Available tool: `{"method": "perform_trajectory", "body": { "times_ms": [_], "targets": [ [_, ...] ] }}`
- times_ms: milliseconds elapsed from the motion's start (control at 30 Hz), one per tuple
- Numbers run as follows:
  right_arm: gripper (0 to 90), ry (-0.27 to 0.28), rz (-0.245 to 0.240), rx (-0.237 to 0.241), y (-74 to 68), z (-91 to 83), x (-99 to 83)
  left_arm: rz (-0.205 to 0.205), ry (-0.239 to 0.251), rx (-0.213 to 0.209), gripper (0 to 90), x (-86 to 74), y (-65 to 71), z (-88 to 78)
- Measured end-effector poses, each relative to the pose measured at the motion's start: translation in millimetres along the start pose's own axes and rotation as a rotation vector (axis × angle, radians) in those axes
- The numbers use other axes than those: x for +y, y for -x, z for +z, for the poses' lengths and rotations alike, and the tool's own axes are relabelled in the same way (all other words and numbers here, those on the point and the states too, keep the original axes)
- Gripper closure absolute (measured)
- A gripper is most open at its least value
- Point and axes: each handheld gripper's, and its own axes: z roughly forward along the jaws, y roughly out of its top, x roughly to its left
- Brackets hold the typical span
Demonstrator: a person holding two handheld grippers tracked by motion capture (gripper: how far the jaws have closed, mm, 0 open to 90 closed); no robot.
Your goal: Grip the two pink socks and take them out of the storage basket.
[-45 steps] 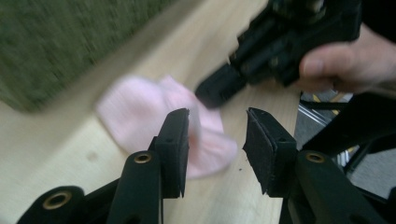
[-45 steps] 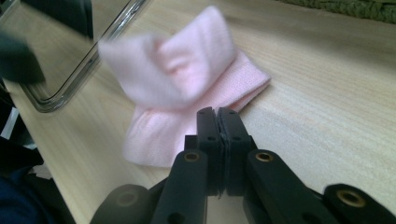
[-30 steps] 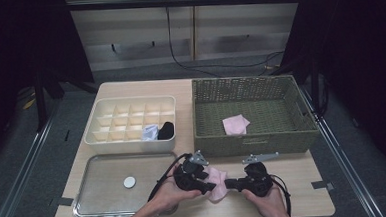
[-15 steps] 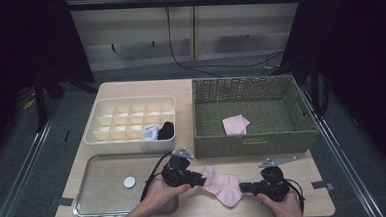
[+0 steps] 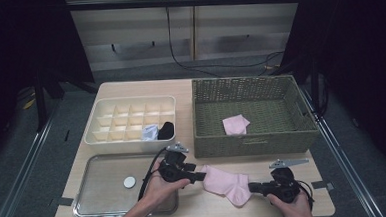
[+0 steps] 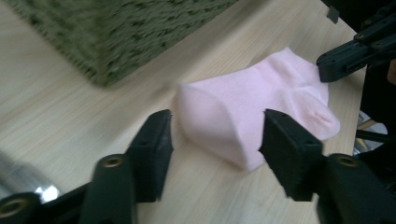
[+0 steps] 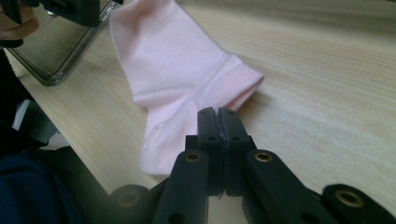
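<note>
Nearest us on the bench (image 5: 293, 156), the pink sock (image 5: 226, 184) lies flat between our two hands, its long axis running from the left claw (image 5: 200, 176) across to the right claw (image 5: 253, 187). Our right claw is pressed together at the sock's heel end; from the right gripper view we cannot tell whether any fabric is pinched between the jaws or whether they only touch its edge. Our left claw has just been opening: its jaws stand apart on either side of the sock's open end, the pads not pressing on it. Both claws are right at the sock, one at each end.

Left of our hands, a metal tray (image 5: 101, 206) holds a small white disc (image 5: 129, 182). Farther back, the divided organizer (image 5: 131, 122) has a pale bundle (image 5: 149, 133) and a black bundle (image 5: 166, 130) in neighbouring front compartments. The wicker basket (image 5: 255, 143) behind the sock holds one folded pink piece (image 5: 235, 124).
</note>
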Motion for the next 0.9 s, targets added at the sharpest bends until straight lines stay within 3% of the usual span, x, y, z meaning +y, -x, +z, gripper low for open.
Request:
{"method": "perform_trajectory", "body": {
  "times_ms": [100,167,200,300,467,567,600,700,800,833,900],
  "targets": [
    [89.1,0.002,-0.006,0.014,-1.3,-0.3,-0.3,-0.013,-0.013,0.057,41.0,-0.3,-2.2,7.0],
    [89.1,-0.001,-0.013,0.017,-2.3,-0.3,-1.4,-0.039,0.007,0.091,46.6,-1.1,-8.1,6.5],
    [89.1,-0.007,-0.013,0.017,-2.3,-0.2,-1.9,-0.036,0.011,0.116,50.7,-1.5,-10.0,5.8],
    [89.1,-0.012,-0.007,0.014,-0.6,-0.4,-3.5,-0.013,-0.014,0.126,62.3,-2.9,-12.8,8.0],
    [89.1,-0.024,0.009,0.001,2.6,-1.2,-4.9,0.01,-0.033,0.085,86.6,-3.2,-15.5,12.4],
    [89.1,-0.034,0.05,-0.023,8.8,0.8,-4.5,0.015,-0.057,0.087,89.0,-4.5,-14.2,16.6],
    [89.2,-0.036,0.06,-0.032,10.4,0.7,-4.0,0.006,-0.065,0.075,89.4,-4.6,-12.3,15.9],
    [89.2,-0.035,0.071,-0.059,16.8,-1.7,-4.4,0.03,-0.087,0.057,89.6,-9.7,-3.0,15.1],
    [89.2,-0.028,0.097,-0.069,24.2,-5.1,-6.9,0.02,-0.095,0.024,89.6,-17.1,1.4,12.4],
    [89.2,-0.024,0.1,-0.071,25.2,-5.9,-7.2,0.015,-0.095,-0.005,89.6,-19.9,1.9,11.9],
    [89.2,-0.022,0.103,-0.084,27.0,-7.1,-7.5,0.012,-0.092,-0.006,89.6,-23.0,5.8,11.7]
  ]
}}
